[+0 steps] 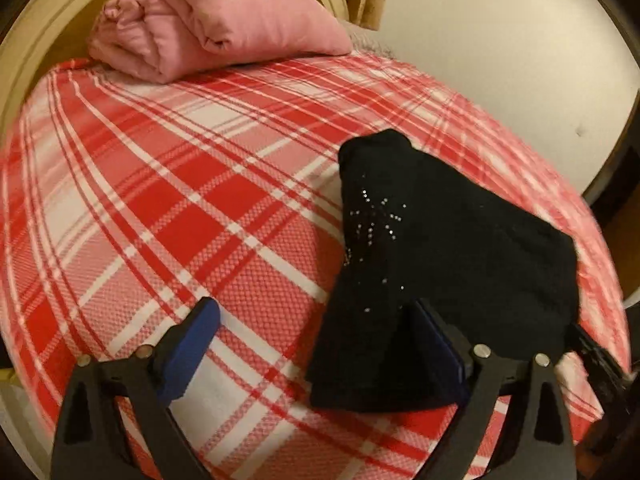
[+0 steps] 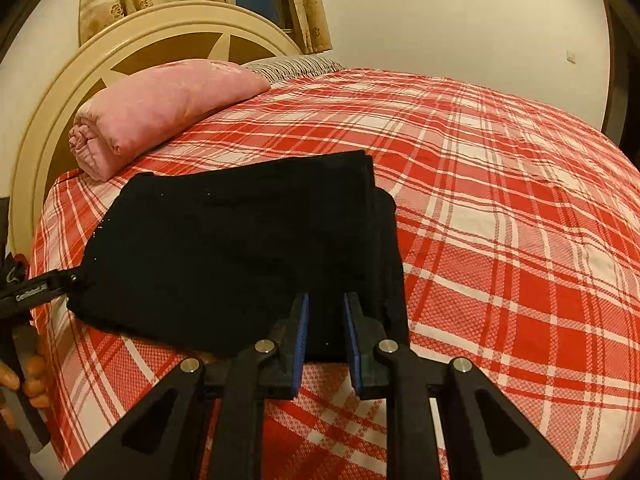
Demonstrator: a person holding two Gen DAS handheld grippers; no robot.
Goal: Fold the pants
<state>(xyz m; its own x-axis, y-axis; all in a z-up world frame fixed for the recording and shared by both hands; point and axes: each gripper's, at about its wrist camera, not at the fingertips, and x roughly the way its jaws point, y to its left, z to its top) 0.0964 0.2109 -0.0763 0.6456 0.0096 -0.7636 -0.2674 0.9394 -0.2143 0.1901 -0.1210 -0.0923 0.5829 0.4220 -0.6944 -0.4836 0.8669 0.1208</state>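
Your black pants (image 2: 248, 248) lie folded into a thick, roughly square bundle on the bed (image 2: 500, 200), over its red-and-white plaid cover, toward the near left part of the mattress in the right wrist view. In the left wrist view the same pants (image 1: 452, 256) show a scatter of small sparkling studs on the upper layer.

Your left gripper (image 1: 316, 336) is spread wide. Its left blue pad hangs over bare plaid, apart from the cloth, while its right finger sits against the near edge of the bundle with black fabric draped around it. Nothing is pinched between the two fingers.

Your right gripper (image 2: 326, 332) is only slightly parted, the two blue pads close together and nearly parallel. They straddle the near edge of the bundle, with dark fabric showing in the narrow gap; whether the pads actually press on that fabric cannot be told.

From the right wrist view, the black tip of your left gripper (image 2: 44, 284) meets the left corner of the pants.

A rolled pink blanket (image 2: 160, 108) rests at the head of the bed, against the cream round headboard (image 2: 132, 40), well apart from the pants.
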